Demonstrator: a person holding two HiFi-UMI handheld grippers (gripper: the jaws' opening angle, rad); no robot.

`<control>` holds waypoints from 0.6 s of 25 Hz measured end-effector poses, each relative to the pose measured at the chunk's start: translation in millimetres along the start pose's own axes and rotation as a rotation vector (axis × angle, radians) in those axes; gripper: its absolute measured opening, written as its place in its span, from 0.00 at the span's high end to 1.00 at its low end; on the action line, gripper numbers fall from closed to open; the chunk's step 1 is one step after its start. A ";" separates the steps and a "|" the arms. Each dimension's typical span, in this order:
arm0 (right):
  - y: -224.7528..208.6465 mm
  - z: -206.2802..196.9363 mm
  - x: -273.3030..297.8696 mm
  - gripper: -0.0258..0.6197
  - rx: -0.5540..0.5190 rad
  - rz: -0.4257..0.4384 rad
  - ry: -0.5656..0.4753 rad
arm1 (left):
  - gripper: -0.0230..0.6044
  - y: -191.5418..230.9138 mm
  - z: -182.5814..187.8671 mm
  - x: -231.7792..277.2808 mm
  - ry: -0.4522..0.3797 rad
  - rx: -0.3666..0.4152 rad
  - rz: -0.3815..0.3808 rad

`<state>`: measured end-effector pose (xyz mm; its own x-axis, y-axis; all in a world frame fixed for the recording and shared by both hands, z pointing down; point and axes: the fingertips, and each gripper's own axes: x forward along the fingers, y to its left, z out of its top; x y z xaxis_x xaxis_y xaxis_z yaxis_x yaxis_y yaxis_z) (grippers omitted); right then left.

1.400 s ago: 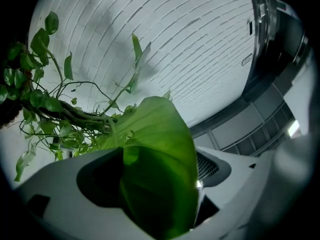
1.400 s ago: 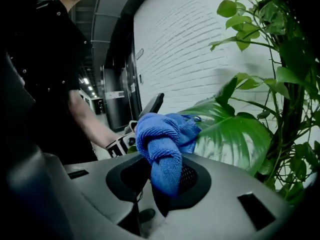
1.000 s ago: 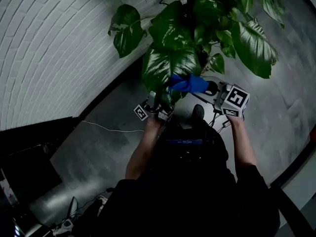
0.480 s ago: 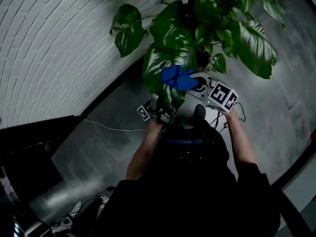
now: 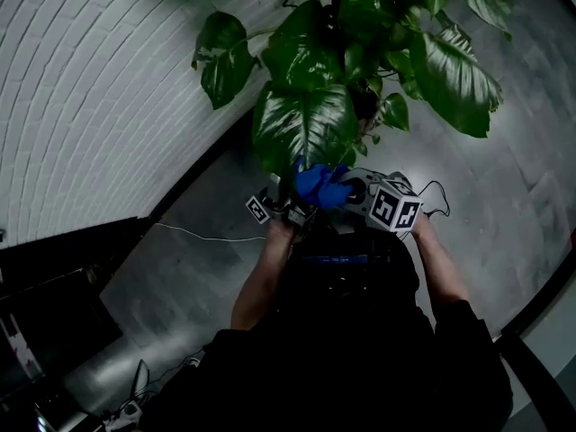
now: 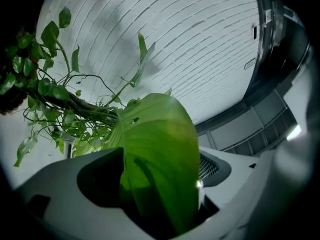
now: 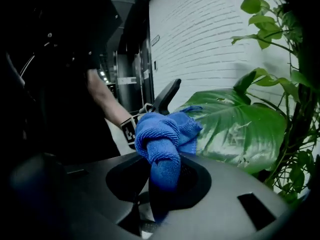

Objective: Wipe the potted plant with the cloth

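Observation:
The potted plant (image 5: 360, 52) hangs broad green leaves over the floor. Its lowest big leaf (image 5: 301, 124) runs down to my left gripper (image 5: 290, 203), which is shut on the leaf's tip; in the left gripper view that leaf (image 6: 160, 159) fills the space between the jaws. My right gripper (image 5: 346, 189) is shut on a bunched blue cloth (image 5: 319, 184), and the cloth touches the leaf's lower end, right beside the left gripper. In the right gripper view the blue cloth (image 7: 162, 141) rises from the jaws against the leaf (image 7: 240, 129).
A white brick wall (image 5: 99, 88) curves along the left. Grey floor (image 5: 504, 196) spreads to the right. A thin white cable (image 5: 193, 234) lies on the floor near my left arm. Other leaves (image 5: 454, 70) hang to the right of the held one.
My right gripper has carried the blue cloth leftwards and down along the leaf, ending next to the left gripper. The left gripper has kept its hold on the leaf's tip.

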<state>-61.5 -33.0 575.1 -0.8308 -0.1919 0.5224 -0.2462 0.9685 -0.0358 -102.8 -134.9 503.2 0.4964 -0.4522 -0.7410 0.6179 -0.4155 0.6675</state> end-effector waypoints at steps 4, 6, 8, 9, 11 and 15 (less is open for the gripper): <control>12.7 0.2 -23.3 0.80 0.028 0.066 -0.040 | 0.29 0.9 2.4 0.7 0.020 0.021 0.018; -1.4 28.7 -61.0 0.80 0.098 0.064 -0.225 | 0.29 2.1 5.6 0.4 0.021 0.031 0.025; -34.9 58.1 -104.0 0.80 0.140 -0.025 -0.384 | 0.29 3.1 8.3 0.1 0.022 0.037 0.028; -57.1 64.6 -119.9 0.80 0.152 -0.102 -0.392 | 0.29 3.5 8.5 0.2 0.025 0.038 0.028; -104.3 64.3 -133.3 0.80 0.151 -0.271 -0.299 | 0.29 4.6 7.4 1.0 0.028 0.036 0.028; -189.2 74.6 -121.0 0.80 0.098 -0.473 -0.272 | 0.29 7.5 3.9 1.2 0.016 0.029 0.033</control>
<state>48.4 -204.8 455.0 -0.7140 -0.6490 0.2627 -0.6585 0.7499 0.0632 -99.9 -141.6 507.6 0.5262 -0.4538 -0.7191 0.5829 -0.4232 0.6936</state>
